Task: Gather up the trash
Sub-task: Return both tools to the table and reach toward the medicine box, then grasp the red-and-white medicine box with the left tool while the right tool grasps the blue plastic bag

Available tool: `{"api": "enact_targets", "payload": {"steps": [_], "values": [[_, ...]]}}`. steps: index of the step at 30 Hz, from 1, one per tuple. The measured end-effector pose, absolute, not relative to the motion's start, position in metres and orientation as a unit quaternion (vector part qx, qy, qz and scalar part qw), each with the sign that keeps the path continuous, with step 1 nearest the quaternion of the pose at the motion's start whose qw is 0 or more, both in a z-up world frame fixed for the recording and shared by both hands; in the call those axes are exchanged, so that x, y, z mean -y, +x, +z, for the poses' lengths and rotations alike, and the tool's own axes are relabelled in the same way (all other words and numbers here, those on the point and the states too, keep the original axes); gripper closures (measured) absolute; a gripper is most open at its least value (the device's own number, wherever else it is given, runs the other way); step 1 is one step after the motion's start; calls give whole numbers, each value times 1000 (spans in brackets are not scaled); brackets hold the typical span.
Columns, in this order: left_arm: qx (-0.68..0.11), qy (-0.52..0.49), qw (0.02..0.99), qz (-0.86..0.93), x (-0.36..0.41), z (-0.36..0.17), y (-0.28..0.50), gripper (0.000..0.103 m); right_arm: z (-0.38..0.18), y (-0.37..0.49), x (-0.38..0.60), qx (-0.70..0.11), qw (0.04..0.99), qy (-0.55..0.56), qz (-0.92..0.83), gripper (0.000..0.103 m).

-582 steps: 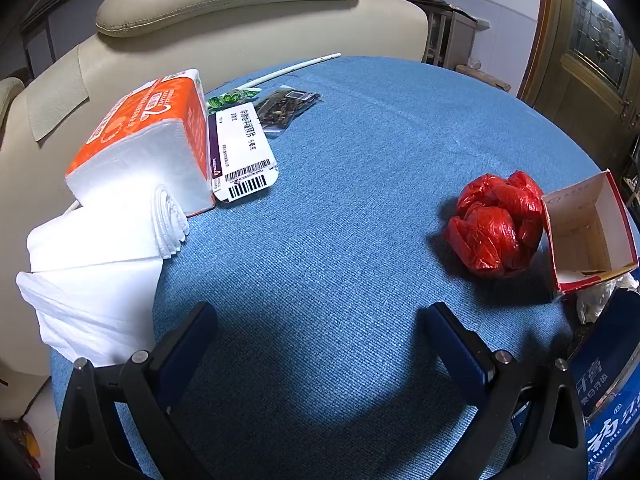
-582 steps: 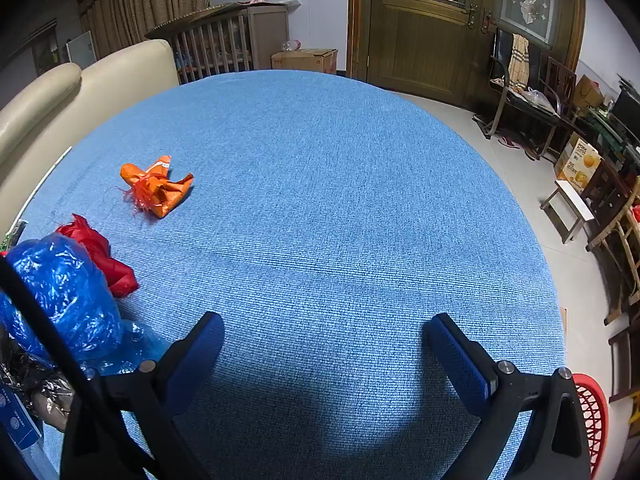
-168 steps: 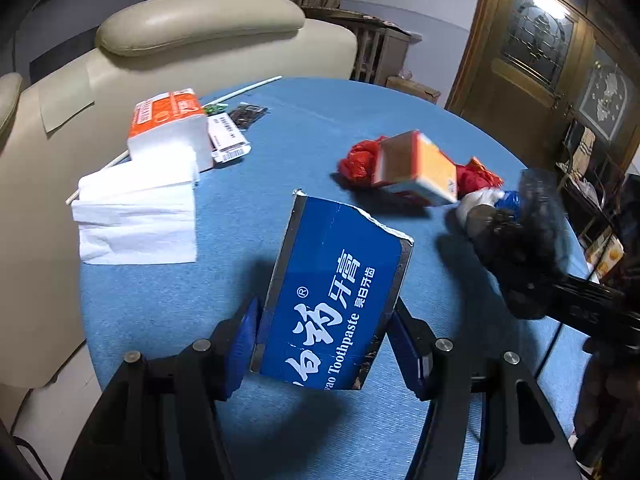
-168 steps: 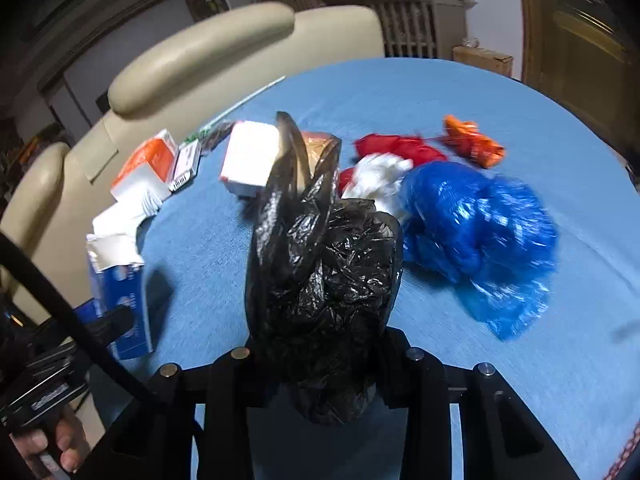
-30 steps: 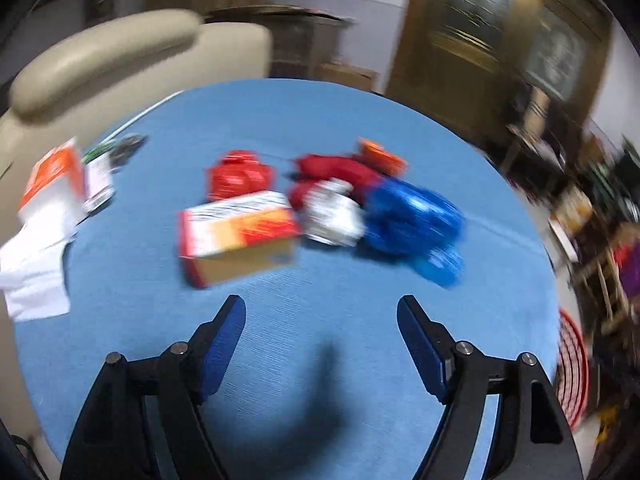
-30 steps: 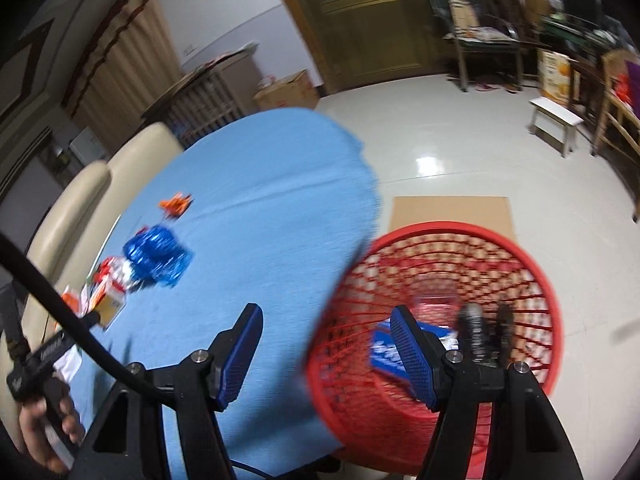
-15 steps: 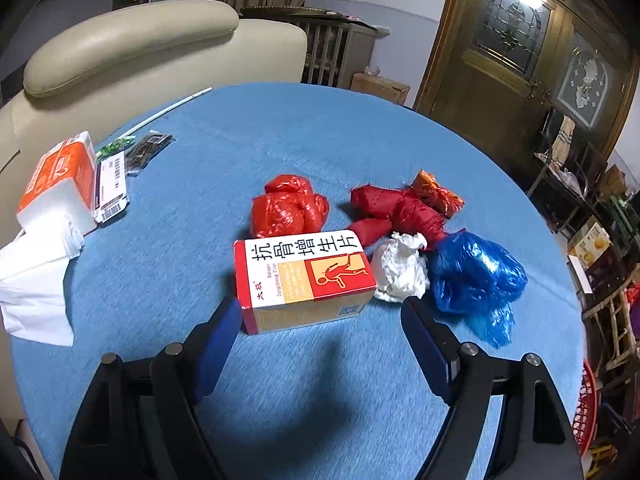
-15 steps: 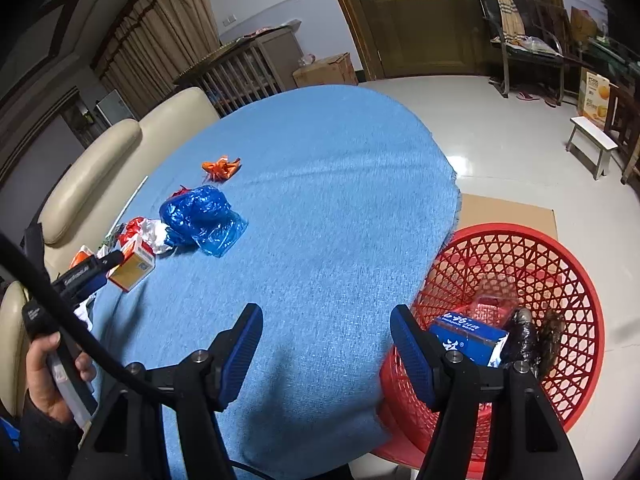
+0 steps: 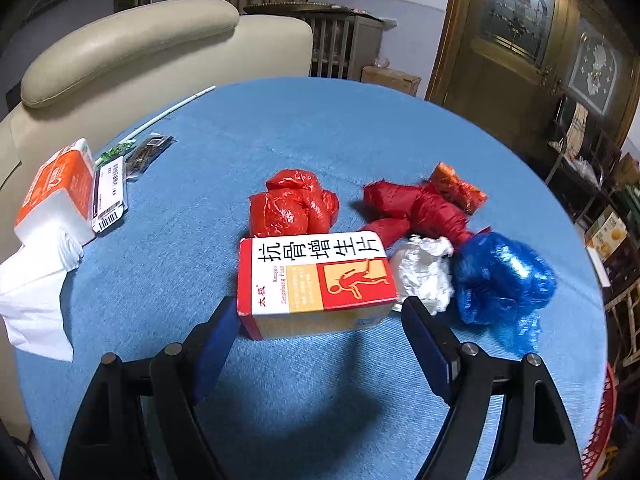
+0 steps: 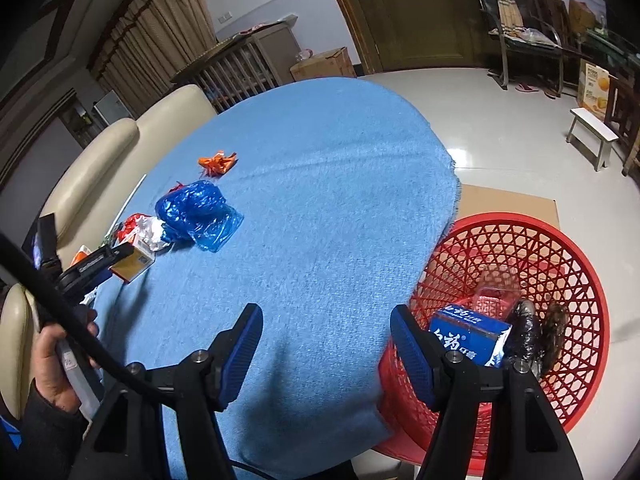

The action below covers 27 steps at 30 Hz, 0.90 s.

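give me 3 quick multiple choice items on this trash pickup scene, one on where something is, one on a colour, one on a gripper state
1. Where is the blue toothpaste box?
A. on the table
B. in the red basket
C. in the left gripper

2. What colour is the crumpled bag right of the white wad?
A. blue
B. green
C. black

3. How does the left gripper stand at the medicine box?
A. shut on it
B. open, a finger at each end of it
C. shut beside it

Answers:
1. B, the right wrist view shows it lying inside the basket on the floor.
2. A, it is shiny blue plastic.
3. B, the fingers are spread wider than the box.
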<state>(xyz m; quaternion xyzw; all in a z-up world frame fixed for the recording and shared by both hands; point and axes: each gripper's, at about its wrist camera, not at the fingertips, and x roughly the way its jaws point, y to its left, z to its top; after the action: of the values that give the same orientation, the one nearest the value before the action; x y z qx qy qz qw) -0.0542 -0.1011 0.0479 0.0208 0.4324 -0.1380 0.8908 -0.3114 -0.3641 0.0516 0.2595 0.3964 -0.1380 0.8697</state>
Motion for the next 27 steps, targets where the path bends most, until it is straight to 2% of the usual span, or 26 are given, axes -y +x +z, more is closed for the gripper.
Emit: {"api": "enact_targets", "payload": {"steps": [8,10,15,16,17,18,19,22,24,25,26,27], "values": [[-430,14,891,-147,102,40,-45,21,51,-311,360,-400,870,257,-135,33],[-429,12,890,-153,101,39,-45,25,52,-310,358,-400,870,255,-134,33],[-426,6,891,-159,90,40,-50,26,53,-306,354,-401,871,250,-130,33],[-424,6,892,-159,87,41,-54,30,53,-303,352,-402,872,248,-127,33],[-424,10,891,-159,85,42,-57,82,54,-301,350,-403,873,247,-124,33],[-439,8,883,-165,82,39,-58,94,54,-298,347,-403,874,244,-120,33],[-450,-1,878,-164,76,36,-60,94,55,-296,345,-403,875,242,-117,33],[-464,7,871,-159,67,27,-69,94,57,-280,335,-407,878,231,-97,33],[-466,2,871,-158,60,25,-77,87,58,-267,326,-412,880,222,-80,33],[-464,-1,872,-160,57,26,-81,71,59,-263,323,-412,881,219,-74,33],[-462,-5,873,-160,54,27,-84,37,60,-255,317,-413,884,211,-65,33],[-457,-6,875,-159,51,29,-86,21,62,-248,311,-413,886,203,-57,33]]}}
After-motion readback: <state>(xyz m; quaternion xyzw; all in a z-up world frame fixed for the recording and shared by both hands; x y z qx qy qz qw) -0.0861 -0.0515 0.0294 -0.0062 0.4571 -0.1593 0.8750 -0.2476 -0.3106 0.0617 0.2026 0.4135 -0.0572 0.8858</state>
